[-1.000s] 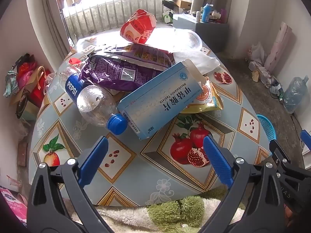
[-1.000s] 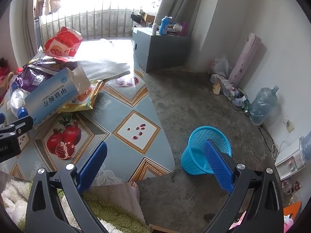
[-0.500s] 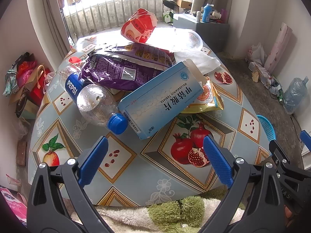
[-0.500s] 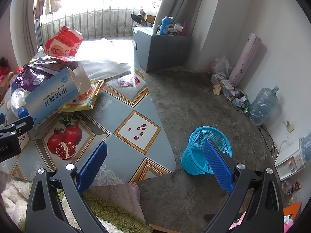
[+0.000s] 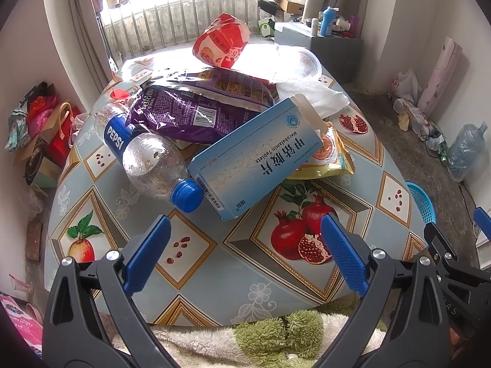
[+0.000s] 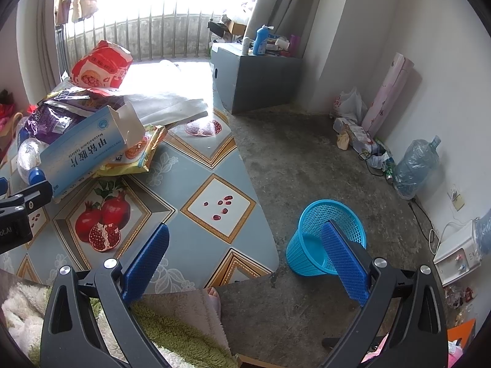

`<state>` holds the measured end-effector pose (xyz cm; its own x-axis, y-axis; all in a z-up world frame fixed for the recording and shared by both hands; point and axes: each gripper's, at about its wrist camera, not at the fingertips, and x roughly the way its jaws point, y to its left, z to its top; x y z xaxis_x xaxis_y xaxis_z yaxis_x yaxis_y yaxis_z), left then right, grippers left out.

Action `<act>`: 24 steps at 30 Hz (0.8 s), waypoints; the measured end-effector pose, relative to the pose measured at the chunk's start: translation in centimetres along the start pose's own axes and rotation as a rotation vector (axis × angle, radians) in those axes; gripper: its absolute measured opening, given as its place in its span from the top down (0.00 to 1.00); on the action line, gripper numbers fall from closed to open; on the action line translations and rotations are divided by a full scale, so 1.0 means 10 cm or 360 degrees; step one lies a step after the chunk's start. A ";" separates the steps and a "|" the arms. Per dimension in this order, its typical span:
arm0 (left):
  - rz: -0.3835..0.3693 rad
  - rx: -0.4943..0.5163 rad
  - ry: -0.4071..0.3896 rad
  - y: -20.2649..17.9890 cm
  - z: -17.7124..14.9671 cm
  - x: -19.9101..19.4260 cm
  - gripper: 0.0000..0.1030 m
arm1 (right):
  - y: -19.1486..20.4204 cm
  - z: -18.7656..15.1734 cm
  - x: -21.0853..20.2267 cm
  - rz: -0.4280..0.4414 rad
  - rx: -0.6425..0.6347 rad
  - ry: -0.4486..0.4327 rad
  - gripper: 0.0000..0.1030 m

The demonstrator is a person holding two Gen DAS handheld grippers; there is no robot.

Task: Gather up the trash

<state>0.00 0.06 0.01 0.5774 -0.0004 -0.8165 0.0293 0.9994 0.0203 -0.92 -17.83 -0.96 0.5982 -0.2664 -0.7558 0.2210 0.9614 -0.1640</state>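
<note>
Fruit-patterned table (image 5: 214, 279) carrying a trash pile toward its far edge, reaching to mid-table. Lying frontmost: medicine box (image 5: 257, 159) propped on Pepsi bottle (image 5: 147, 156), overlapping yellow wrapper (image 5: 334, 156). Sitting behind: purple bag (image 5: 190, 113); red bag (image 5: 222, 44) resting on top at far edge. Blue basket (image 6: 325, 239) standing on concrete floor just off table's right edge. Left gripper (image 5: 245, 254) hovering over near edge, jaws spread wide, gripping nothing. Right gripper (image 6: 245, 260) hanging at near right corner, likewise gaping, empty.

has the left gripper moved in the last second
Yes, slightly. The left gripper has eased forward toward the pill box, which sits a little lower in its view than before. Jaws stay open.
</note>
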 end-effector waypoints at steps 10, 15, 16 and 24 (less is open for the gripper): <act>-0.0001 -0.0001 -0.0001 0.00 0.00 0.00 0.09 | 0.04 -0.01 0.01 -0.0001 -0.0004 0.0001 0.06; -0.0002 -0.0002 -0.0001 0.00 0.00 0.00 0.09 | 0.04 -0.01 0.01 0.0000 -0.0006 0.0000 0.06; -0.0002 -0.0003 -0.0001 0.00 0.00 0.00 0.09 | 0.04 -0.01 0.01 0.0000 -0.0005 0.0001 0.06; -0.0004 -0.0003 0.0000 0.00 0.00 0.00 0.09 | 0.06 0.00 0.01 0.0000 -0.0008 0.0001 0.06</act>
<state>0.00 0.09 0.01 0.5771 -0.0028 -0.8167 0.0294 0.9994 0.0173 -0.77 -17.29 -1.11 0.5978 -0.2662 -0.7561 0.2169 0.9618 -0.1671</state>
